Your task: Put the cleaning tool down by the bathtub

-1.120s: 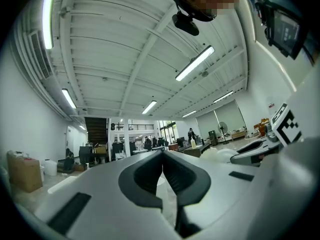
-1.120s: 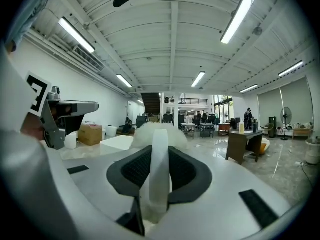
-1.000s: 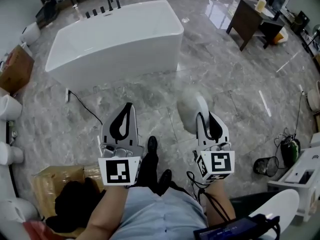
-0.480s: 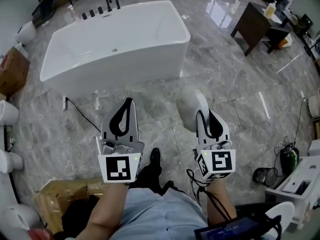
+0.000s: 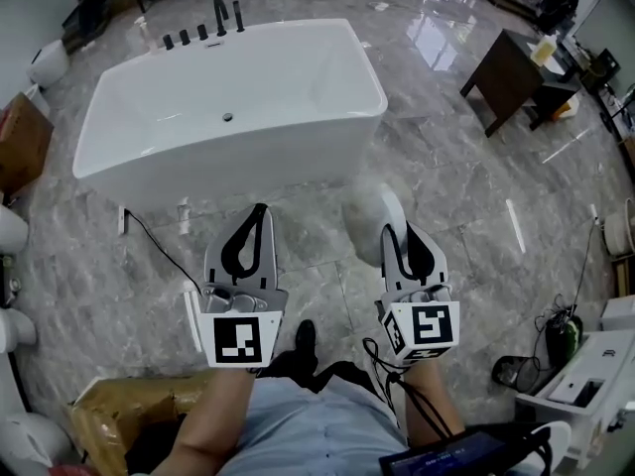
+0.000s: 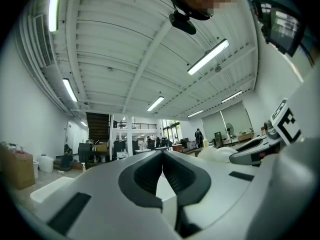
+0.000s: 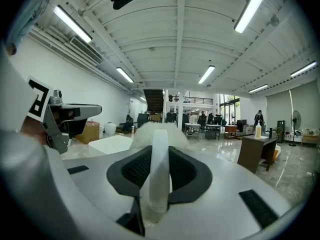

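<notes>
The white bathtub (image 5: pixel 238 107) stands on the grey marble floor just ahead of both grippers, and shows as a white block (image 7: pixel 112 144) in the right gripper view. My right gripper (image 5: pixel 399 234) is shut on the cleaning tool's flat white handle (image 7: pixel 159 169). The tool's fluffy white head (image 5: pixel 369 214) sticks out past the jaw tips toward the tub's near right corner. My left gripper (image 5: pixel 260 211) is held level beside it, its jaws meeting at the tip with nothing between them (image 6: pixel 162 154).
Black taps (image 5: pixel 213 18) line the tub's far rim. A black cable (image 5: pixel 159 236) runs across the floor at the tub's near left. A dark wooden table (image 5: pixel 506 67) stands far right, a cardboard box (image 5: pixel 20 142) far left, a wire basket (image 5: pixel 516 370) near right.
The person has walked forward with both grippers. The bathtub now sits closer and lower in the head view. The hold on the tool is unchanged.
</notes>
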`<action>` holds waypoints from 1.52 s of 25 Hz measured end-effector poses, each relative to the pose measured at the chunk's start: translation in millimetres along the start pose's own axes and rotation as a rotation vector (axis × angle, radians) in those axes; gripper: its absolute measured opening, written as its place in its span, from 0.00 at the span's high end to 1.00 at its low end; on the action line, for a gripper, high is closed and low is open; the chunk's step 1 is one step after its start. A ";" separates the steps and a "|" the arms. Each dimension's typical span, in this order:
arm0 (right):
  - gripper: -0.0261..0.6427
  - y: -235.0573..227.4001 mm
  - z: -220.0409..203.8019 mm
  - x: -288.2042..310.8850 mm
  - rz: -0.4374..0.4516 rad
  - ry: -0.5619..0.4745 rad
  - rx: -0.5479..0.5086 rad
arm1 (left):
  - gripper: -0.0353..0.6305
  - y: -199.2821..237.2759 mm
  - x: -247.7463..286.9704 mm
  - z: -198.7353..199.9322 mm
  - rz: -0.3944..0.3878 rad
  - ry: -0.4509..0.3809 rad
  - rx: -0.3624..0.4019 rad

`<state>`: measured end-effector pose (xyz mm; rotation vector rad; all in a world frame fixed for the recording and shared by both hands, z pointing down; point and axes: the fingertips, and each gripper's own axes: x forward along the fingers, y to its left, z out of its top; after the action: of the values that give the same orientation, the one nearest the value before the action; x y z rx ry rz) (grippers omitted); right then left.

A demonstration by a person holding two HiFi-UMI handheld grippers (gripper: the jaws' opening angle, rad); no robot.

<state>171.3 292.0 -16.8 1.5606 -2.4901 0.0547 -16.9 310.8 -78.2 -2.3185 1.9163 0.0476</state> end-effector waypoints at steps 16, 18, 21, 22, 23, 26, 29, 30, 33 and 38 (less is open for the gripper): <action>0.81 -24.7 0.4 59.8 -0.010 -0.012 0.002 | 0.92 20.1 59.0 -23.5 0.000 0.018 0.012; 0.81 -33.9 -4.6 71.5 -0.009 -0.010 0.011 | 0.92 17.9 73.4 -30.1 -0.004 0.026 0.019; 0.81 -53.8 -12.1 91.8 -0.013 0.005 0.032 | 0.92 12.0 101.7 -39.3 -0.008 0.042 0.021; 0.81 -62.2 -14.1 99.9 -0.012 0.011 0.037 | 0.92 9.2 113.3 -42.0 -0.012 0.049 0.022; 0.81 -70.9 -15.4 108.7 -0.008 0.017 0.040 | 0.92 6.4 125.8 -44.8 -0.016 0.056 0.024; 0.81 -98.6 -18.9 136.9 0.006 0.026 0.045 | 0.92 -3.3 167.0 -54.8 -0.025 0.075 0.031; 0.81 -132.8 -24.0 165.4 -0.001 0.033 0.057 | 0.92 -16.7 210.3 -67.0 -0.037 0.088 0.034; 0.81 -143.3 -25.4 175.4 0.002 0.034 0.056 | 0.92 -20.7 224.2 -70.8 -0.041 0.093 0.034; 0.81 -170.0 -24.2 203.7 0.016 0.038 0.055 | 0.92 -29.4 263.2 -77.9 -0.047 0.109 0.031; 0.81 -213.2 -17.6 237.8 0.014 0.039 0.068 | 0.92 -45.2 319.2 -73.8 -0.052 0.105 0.049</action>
<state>264.3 -10.5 29.4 1.5526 -2.4936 0.1714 84.1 -1.3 -36.2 -2.3815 1.8808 -0.1273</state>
